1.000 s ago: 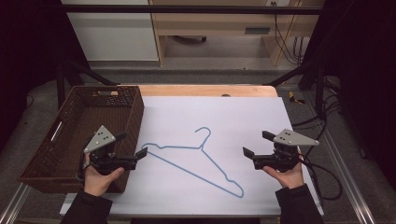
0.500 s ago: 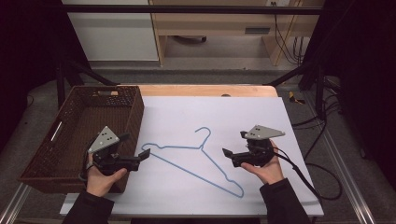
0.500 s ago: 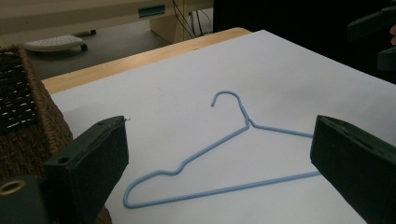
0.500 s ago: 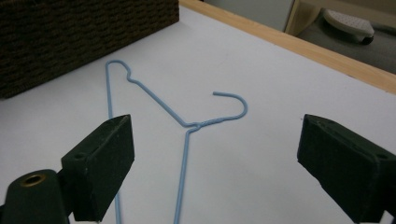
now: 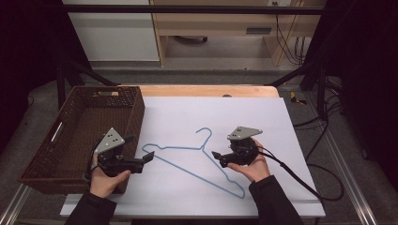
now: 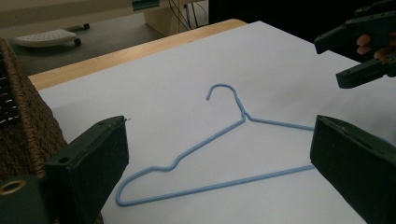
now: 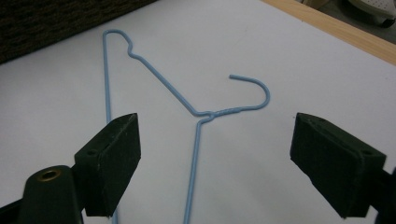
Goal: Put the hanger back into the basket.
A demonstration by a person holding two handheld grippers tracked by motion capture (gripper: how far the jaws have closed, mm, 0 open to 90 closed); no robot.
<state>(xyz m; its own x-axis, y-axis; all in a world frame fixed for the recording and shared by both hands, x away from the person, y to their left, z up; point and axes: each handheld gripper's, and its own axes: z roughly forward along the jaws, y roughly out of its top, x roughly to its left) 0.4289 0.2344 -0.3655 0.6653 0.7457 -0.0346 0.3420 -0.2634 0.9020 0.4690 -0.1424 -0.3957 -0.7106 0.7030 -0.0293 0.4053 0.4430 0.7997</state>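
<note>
Your blue wire hanger (image 5: pixel 197 157) lies flat on the white sheet (image 5: pixel 263 117) that covers the worktop, near the centre of the high view, its hook toward the top of the frame and its long bar running down to the lower right. Your right tongs (image 5: pixel 217 155) sit just right of the hanger's neck, level with the sheet and pointing left at it; their jaws stand apart and have just been closing a little, with nothing pressed between them. In the right gripper view the hanger's twisted neck and one arm show on the sheet ahead, in the gap between the two black pads (image 7: pixel 112 158), not touched by them. Your left tongs (image 5: pixel 148 157) rest at the lower left of the high view, beside the near corner of the brown wicker basket (image 5: pixel 84 117), jaws wide apart and aimed at the hanger's left shoulder. In the left gripper view the hanger lies ahead between the pads, clear of both, and your right tongs show at the upper right.
</note>
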